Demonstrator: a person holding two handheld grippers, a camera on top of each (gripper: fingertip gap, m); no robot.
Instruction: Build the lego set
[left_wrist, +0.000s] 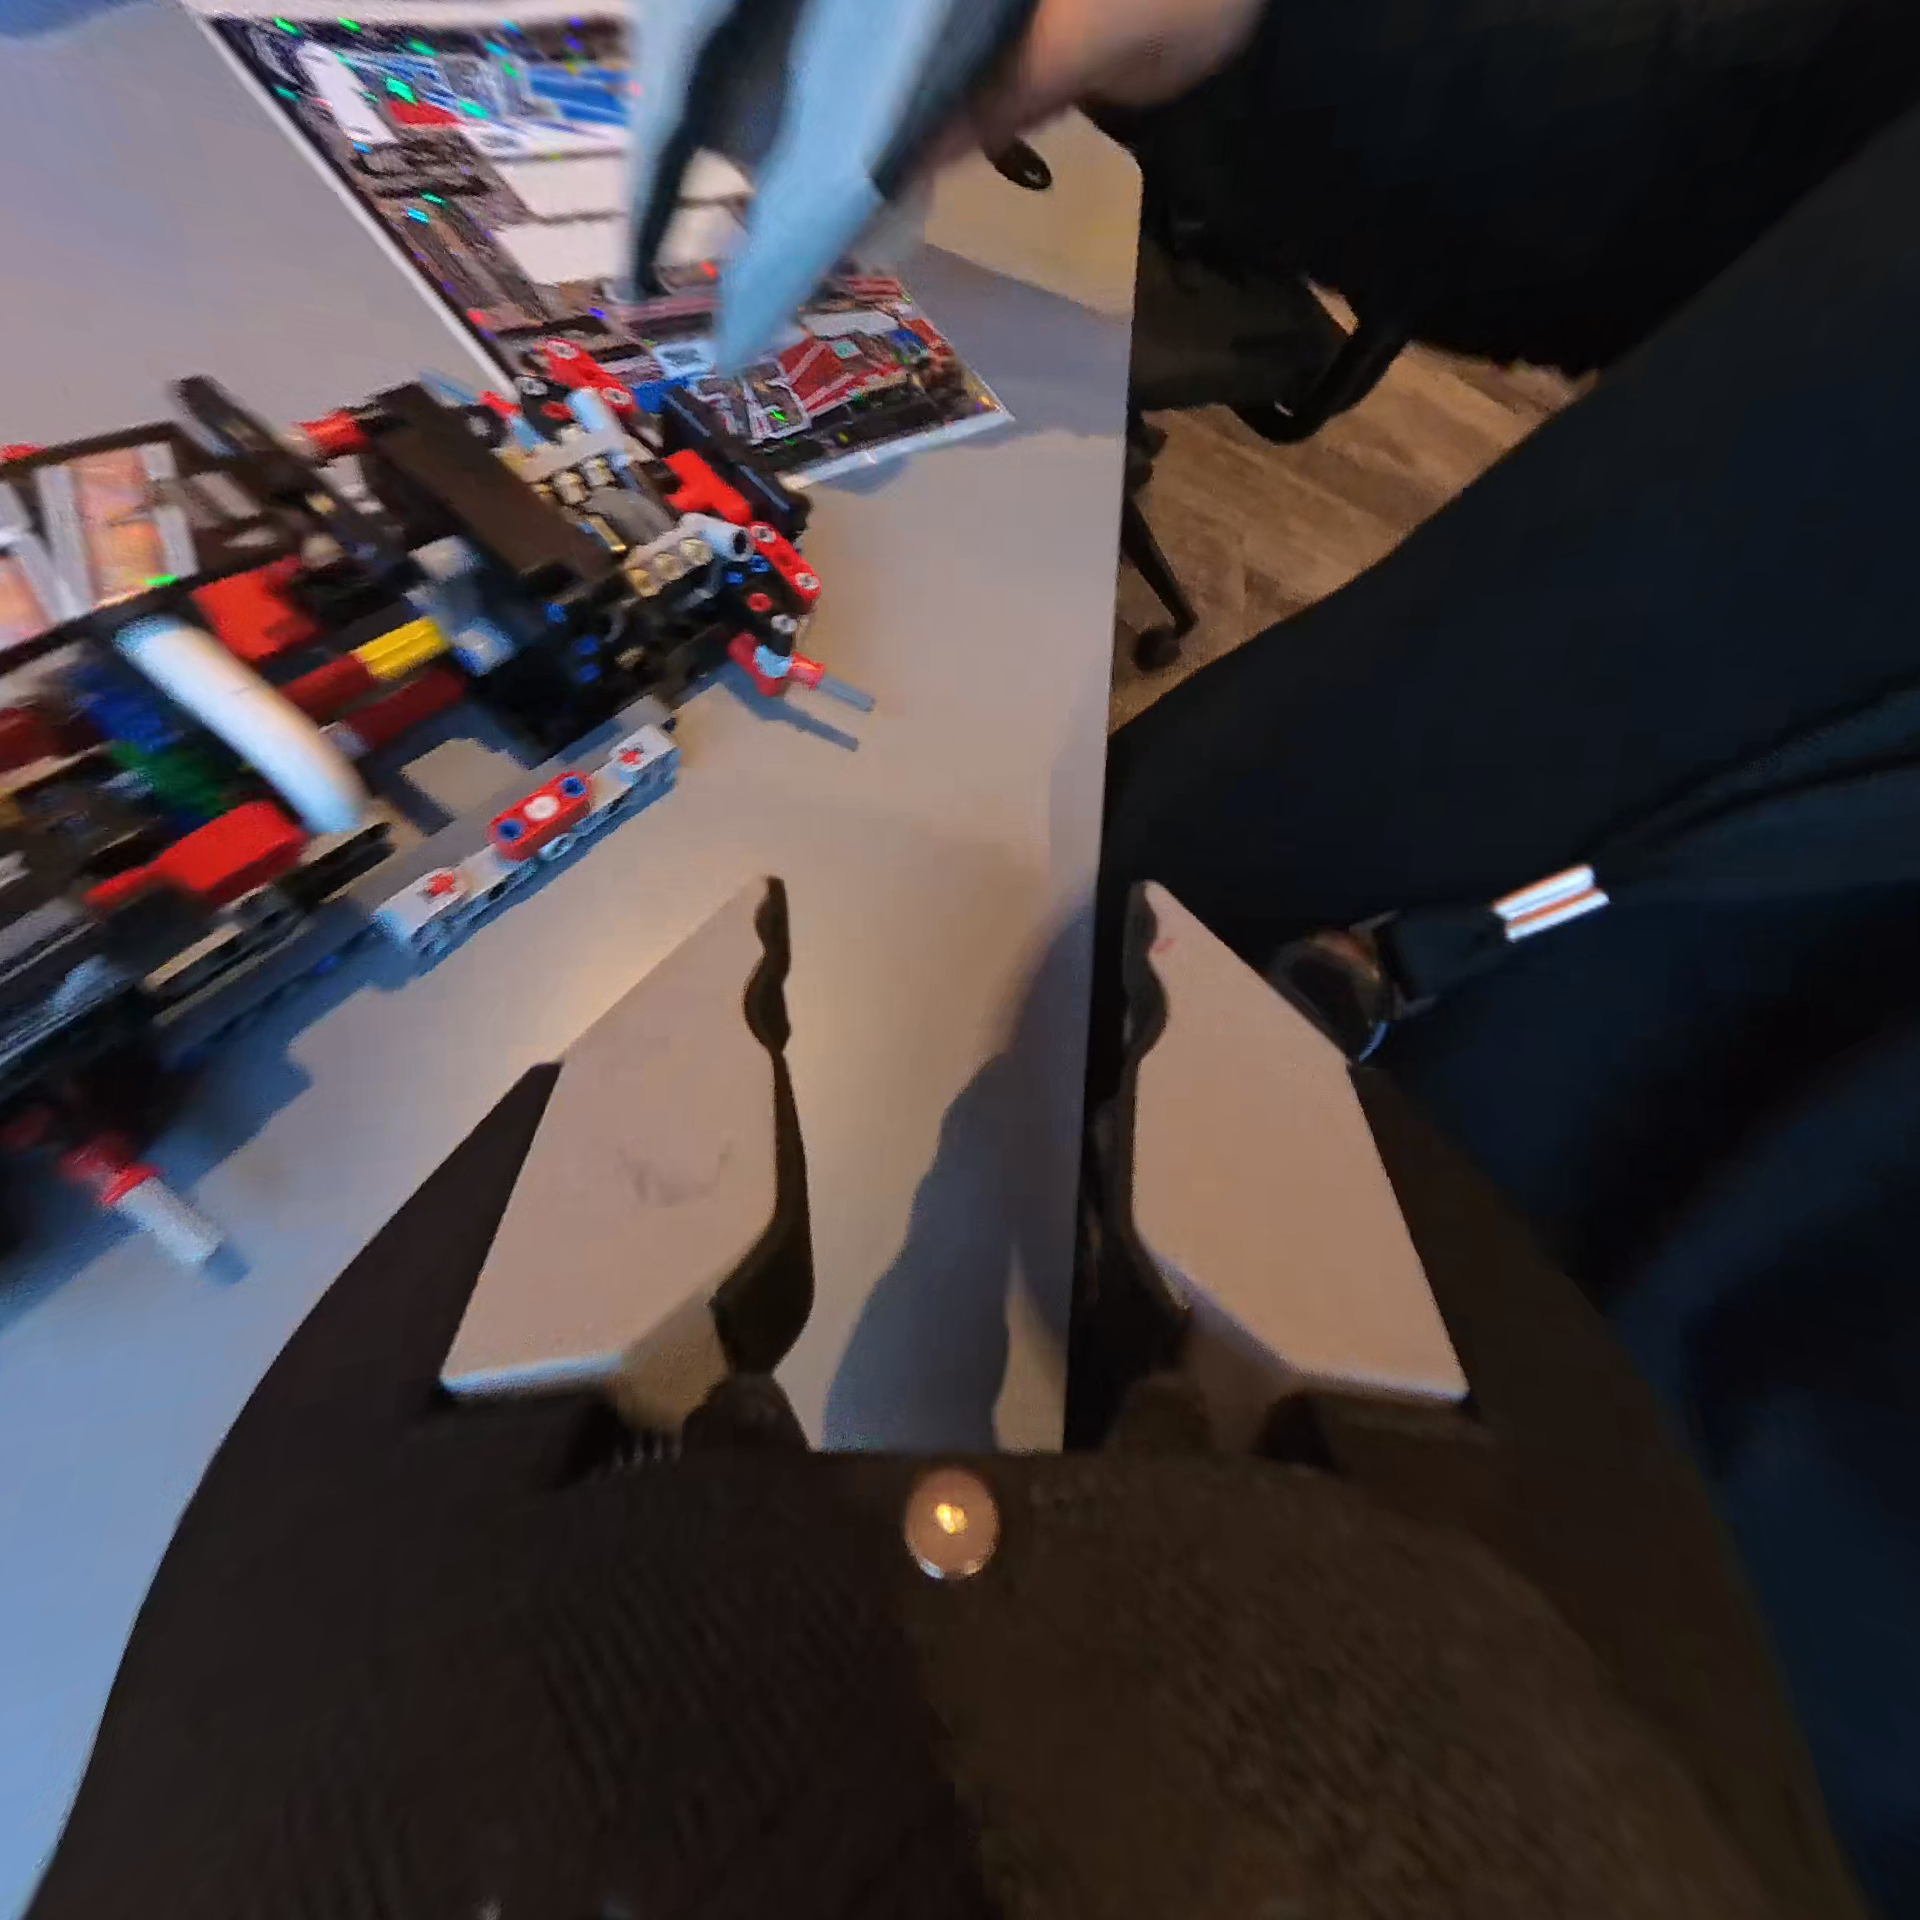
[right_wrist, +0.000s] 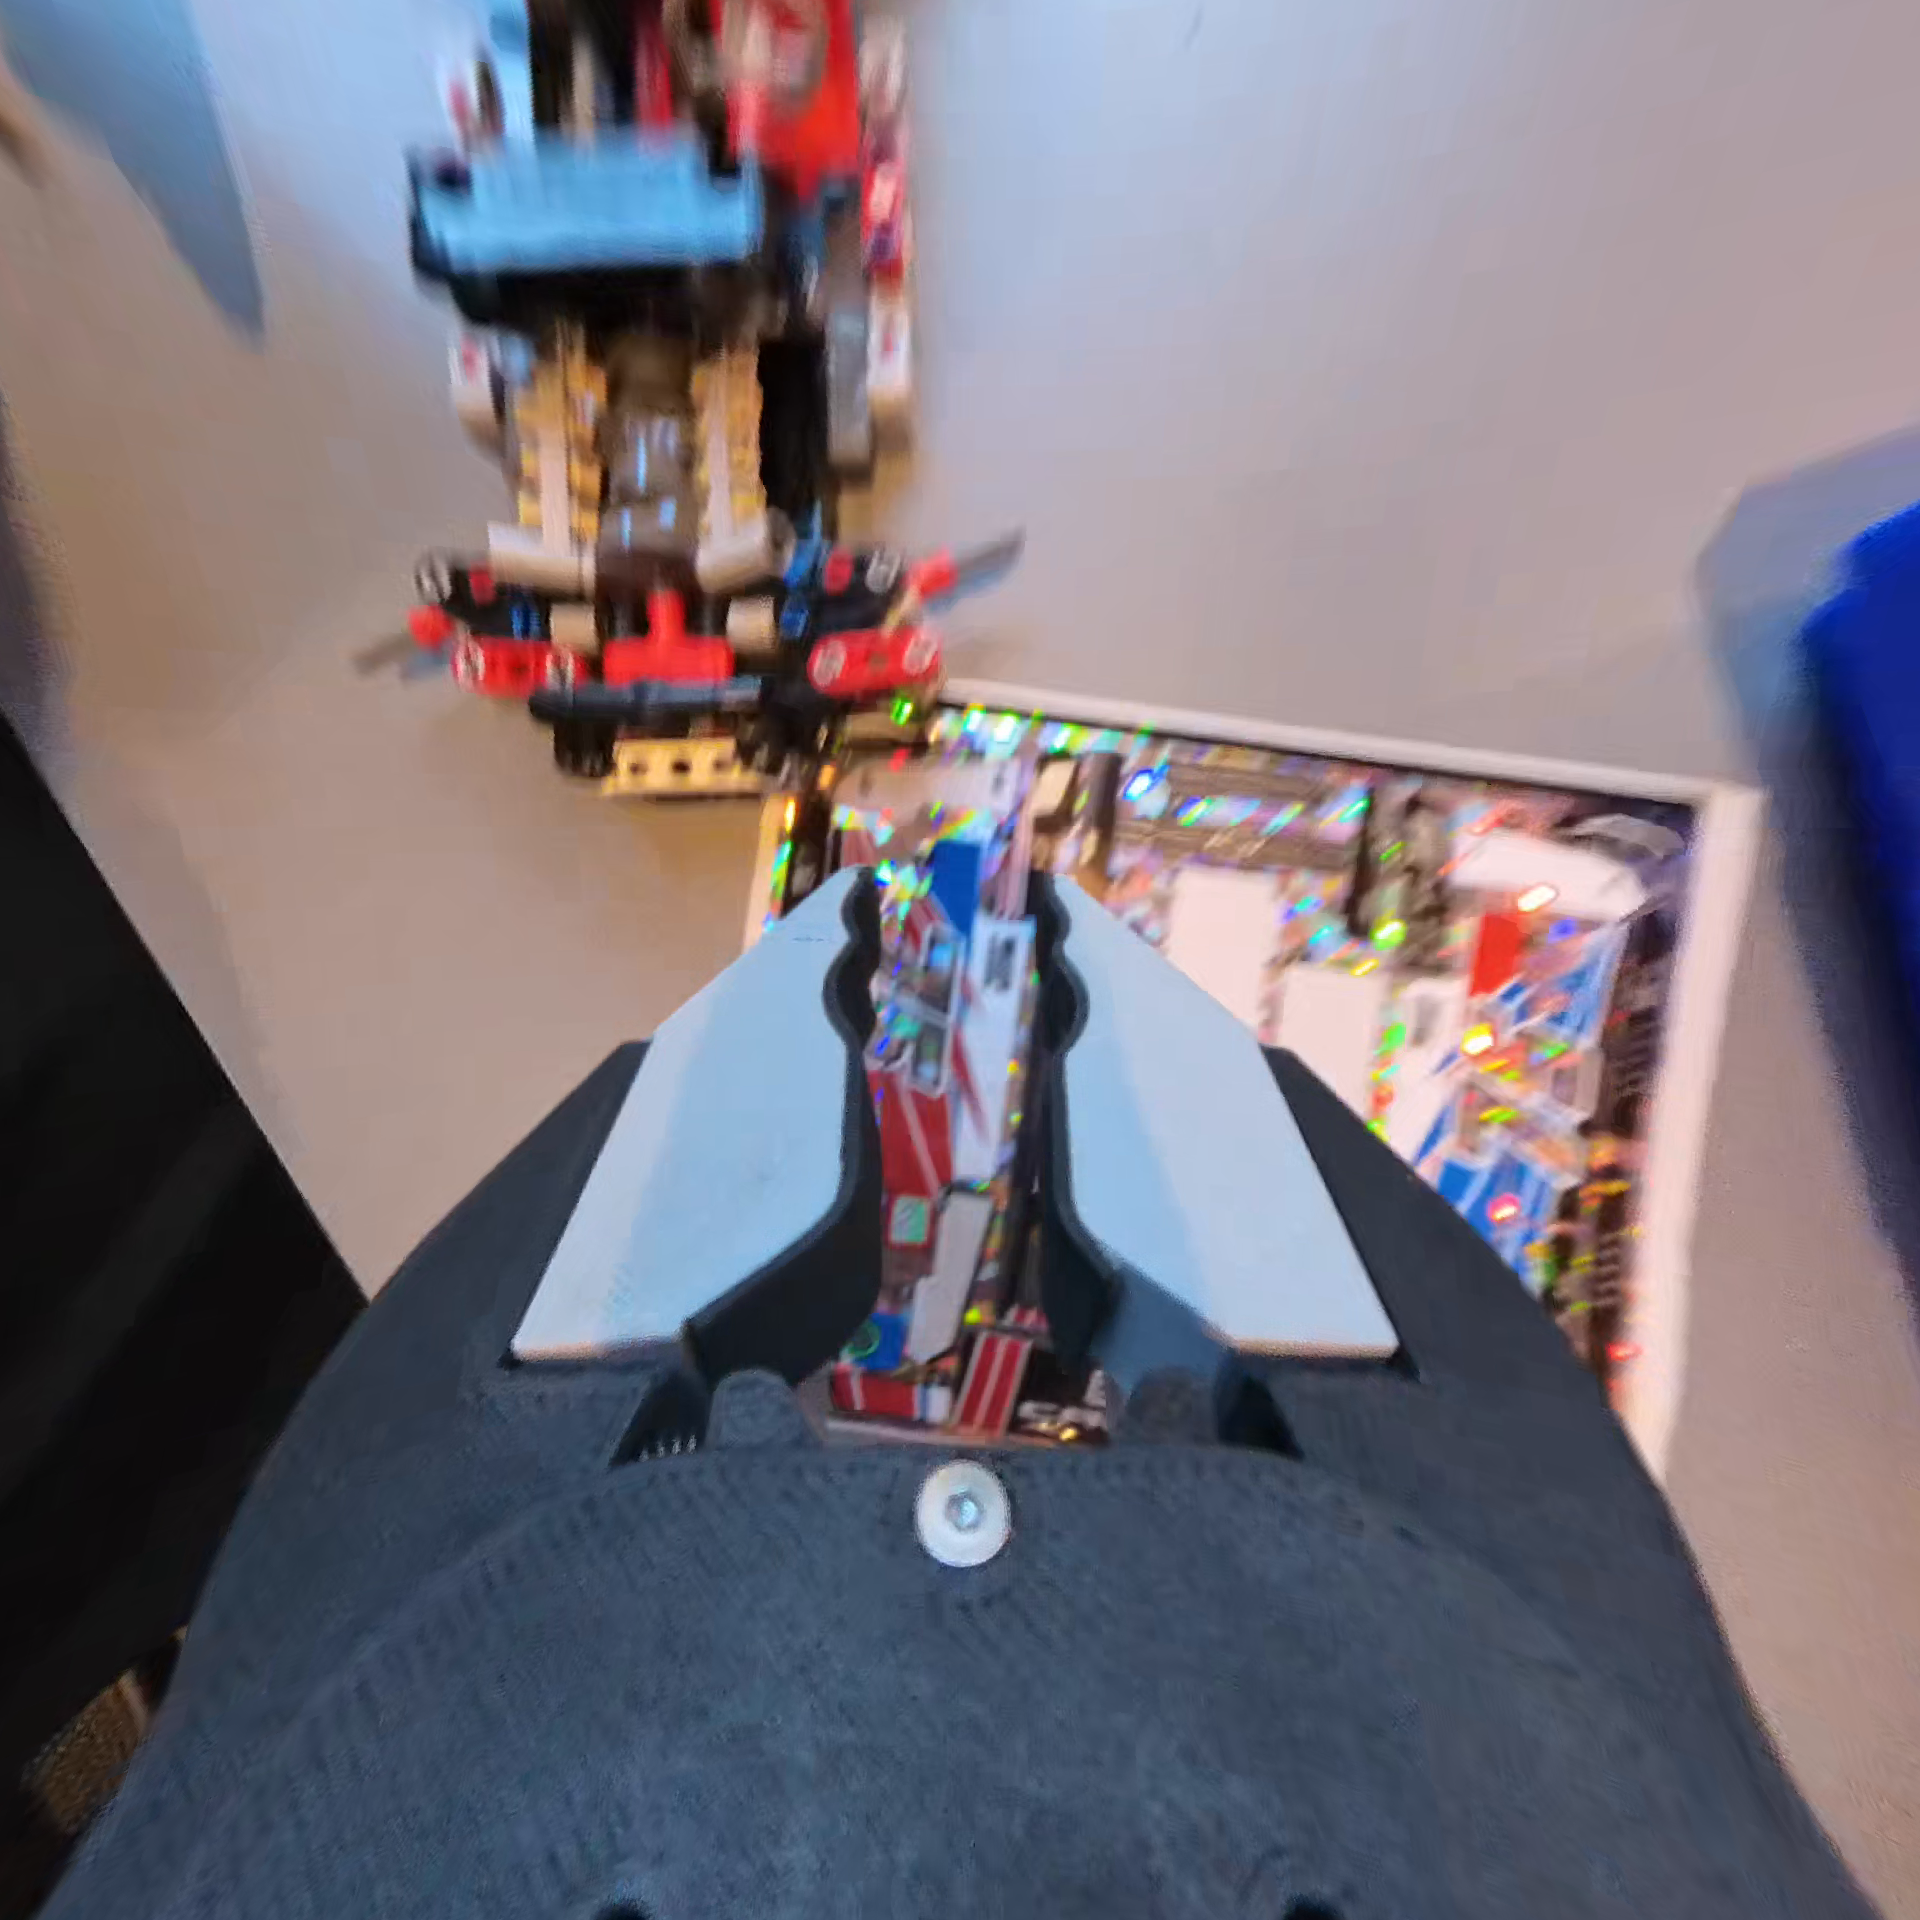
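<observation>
A half-built lego car (left_wrist: 436, 582) in black, red and grey lies on the grey table (left_wrist: 935, 727), left of my left gripper. It also shows in the right wrist view (right_wrist: 665, 468), ahead of my right gripper. My left gripper (left_wrist: 956, 904) is open and empty, hovering at the table's right edge. My right gripper (right_wrist: 951, 894) is open and empty above a glossy sticker sheet (right_wrist: 1351, 1018). The right gripper also shows blurred in the left wrist view (left_wrist: 790, 177), above the sticker sheet (left_wrist: 582, 229). A small red and white piece (left_wrist: 135, 1195) lies loose at the left.
A person's dark-clothed legs (left_wrist: 1558, 727) sit right of the table edge. An office chair's base (left_wrist: 1195, 540) stands on the floor beyond. A blurred blue thing (right_wrist: 1860, 831) is at the right of the right wrist view. Some 20 cm of space lies between my two pairs of fingers.
</observation>
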